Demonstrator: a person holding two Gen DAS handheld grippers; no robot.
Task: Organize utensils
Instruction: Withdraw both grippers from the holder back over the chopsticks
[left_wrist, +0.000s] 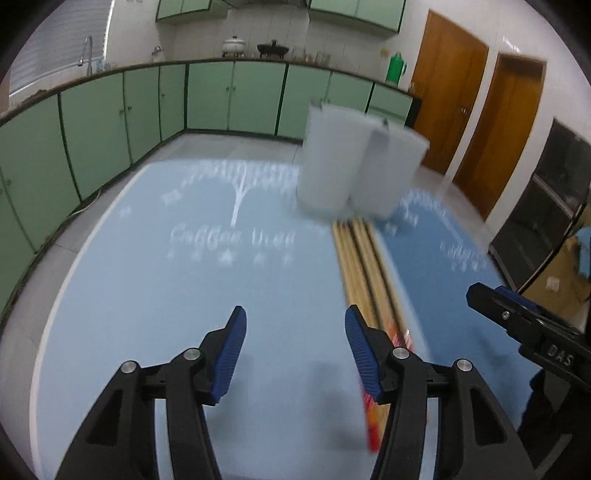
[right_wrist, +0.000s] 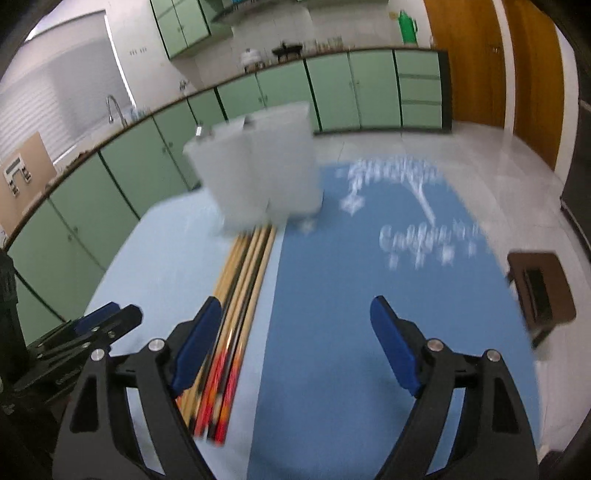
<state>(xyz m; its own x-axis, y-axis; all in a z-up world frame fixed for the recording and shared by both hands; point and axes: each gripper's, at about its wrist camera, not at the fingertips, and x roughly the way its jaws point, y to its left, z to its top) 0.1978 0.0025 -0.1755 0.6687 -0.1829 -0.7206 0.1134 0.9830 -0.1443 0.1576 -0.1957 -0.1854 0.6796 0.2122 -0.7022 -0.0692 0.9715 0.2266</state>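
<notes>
Several wooden chopsticks (left_wrist: 364, 266) with red-orange ends lie side by side on the blue table mats, also in the right wrist view (right_wrist: 243, 291). Behind their tips stands a white two-compartment utensil holder (left_wrist: 354, 166), seen too in the right wrist view (right_wrist: 258, 177). My left gripper (left_wrist: 293, 321) is open and empty, above the light blue mat just left of the chopsticks. My right gripper (right_wrist: 297, 310) is open and empty, above the darker blue mat just right of them. Both views are motion-blurred.
Light blue mat (left_wrist: 184, 295) on the left and darker blue mat (right_wrist: 369, 277) on the right cover the table. Green kitchen cabinets (left_wrist: 207, 96) line the far wall, wooden doors (left_wrist: 480, 122) at right. A brown stool (right_wrist: 541, 291) stands beside the table's right edge.
</notes>
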